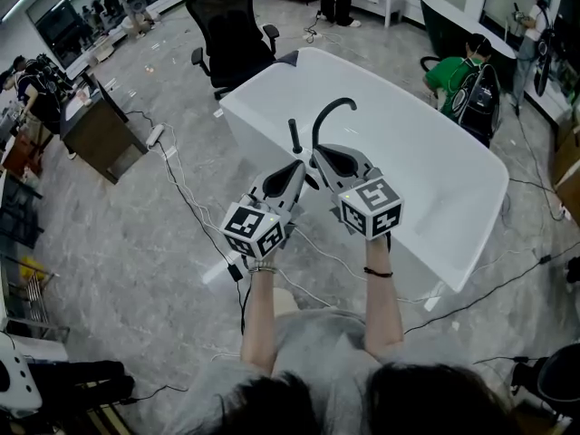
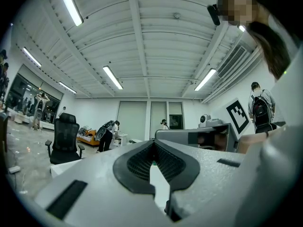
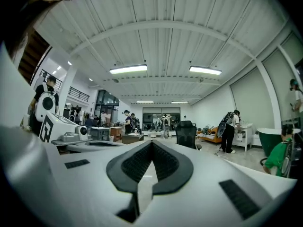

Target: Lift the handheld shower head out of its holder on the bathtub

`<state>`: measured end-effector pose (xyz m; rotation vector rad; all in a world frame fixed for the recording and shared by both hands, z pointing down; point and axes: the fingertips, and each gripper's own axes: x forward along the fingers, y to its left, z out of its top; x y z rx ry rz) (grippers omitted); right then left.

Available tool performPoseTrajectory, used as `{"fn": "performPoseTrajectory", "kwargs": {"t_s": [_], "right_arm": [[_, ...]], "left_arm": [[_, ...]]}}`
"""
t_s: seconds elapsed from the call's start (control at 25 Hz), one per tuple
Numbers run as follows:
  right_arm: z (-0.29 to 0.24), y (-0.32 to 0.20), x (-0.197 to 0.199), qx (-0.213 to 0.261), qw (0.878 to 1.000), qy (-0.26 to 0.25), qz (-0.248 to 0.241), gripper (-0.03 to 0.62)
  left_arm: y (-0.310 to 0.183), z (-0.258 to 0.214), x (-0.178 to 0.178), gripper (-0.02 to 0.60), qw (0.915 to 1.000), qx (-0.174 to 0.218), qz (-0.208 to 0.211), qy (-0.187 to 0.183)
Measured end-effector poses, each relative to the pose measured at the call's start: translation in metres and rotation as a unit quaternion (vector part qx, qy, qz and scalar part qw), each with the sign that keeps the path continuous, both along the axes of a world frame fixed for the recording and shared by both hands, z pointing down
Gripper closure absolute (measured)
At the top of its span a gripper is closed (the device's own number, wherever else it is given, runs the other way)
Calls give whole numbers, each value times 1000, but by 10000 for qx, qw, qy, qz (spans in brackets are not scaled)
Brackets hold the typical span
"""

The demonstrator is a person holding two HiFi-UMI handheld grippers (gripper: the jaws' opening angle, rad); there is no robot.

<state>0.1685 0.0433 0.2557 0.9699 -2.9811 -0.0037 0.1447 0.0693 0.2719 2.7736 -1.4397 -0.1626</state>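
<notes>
A white bathtub point(image 1: 243, 94) stands on the grey floor in the head view. On its near rim a slim black handheld shower head point(image 1: 294, 136) stands upright in its holder, beside a black arched spout point(image 1: 328, 112). My left gripper point(image 1: 298, 165) and right gripper point(image 1: 318, 158) hover side by side just short of the shower head, touching neither it nor the spout. Both point level. The left gripper view shows the left gripper point(image 2: 152, 144) shut with nothing between its pads, and the right gripper view shows the right gripper point(image 3: 151, 142) shut and empty too. Neither gripper view shows the shower head.
A black office chair point(image 1: 231, 25) stands behind the tub's far left corner. A dark desk point(image 1: 101, 130) and floor cables point(image 1: 186, 198) lie to the left. A person in green point(image 1: 458, 72) crouches at the right by a dark tub point(image 1: 453, 21). Other people stand far back.
</notes>
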Motion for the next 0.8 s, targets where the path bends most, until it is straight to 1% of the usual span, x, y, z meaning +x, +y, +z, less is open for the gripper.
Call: {"fn": "performPoseTrajectory", "kwargs": {"t_s": [0.16,0.28,0.44,0.8], "right_arm": [[3,-8,-1,-115,9998,-192,8,594],[9,-19,-10,-188,9995,-255,62,594],[15,-31,-24,-240,9995,-195,112,594],[33,-74,-53,-457,9980,-124,424,594]], "left_arm": [[-5,4,-9,577,10000,-61,-45,10],[-14,10,-21,577,9999,-110,-43,8],[-28,17,-37,577,9997,-217,-15,75],[-75,31,-65,577,9985,-434,331,106]]}}
